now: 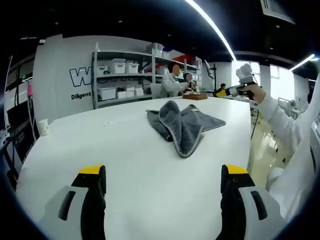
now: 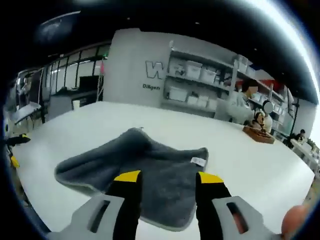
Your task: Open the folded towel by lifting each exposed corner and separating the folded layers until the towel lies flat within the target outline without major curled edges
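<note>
A grey towel (image 1: 182, 125) lies crumpled and partly folded on the white table (image 1: 125, 165), with one flap ridged up in the middle. My left gripper (image 1: 163, 172) is open, well short of the towel, with bare table between its yellow-tipped jaws. In the right gripper view the towel (image 2: 150, 160) spreads wider and shows a small white label (image 2: 198, 161) near its right corner. My right gripper (image 2: 169, 177) is open above the towel's near edge and holds nothing. A hand holds the right gripper (image 1: 227, 91) up beyond the table's far right side.
A paper cup (image 1: 43, 126) stands near the table's left edge. A wooden box (image 2: 259, 134) sits on the far end of the table. Shelves with white bins (image 1: 120, 75) and seated people (image 1: 175, 80) are behind. A white sleeve (image 1: 290, 135) crosses the right side.
</note>
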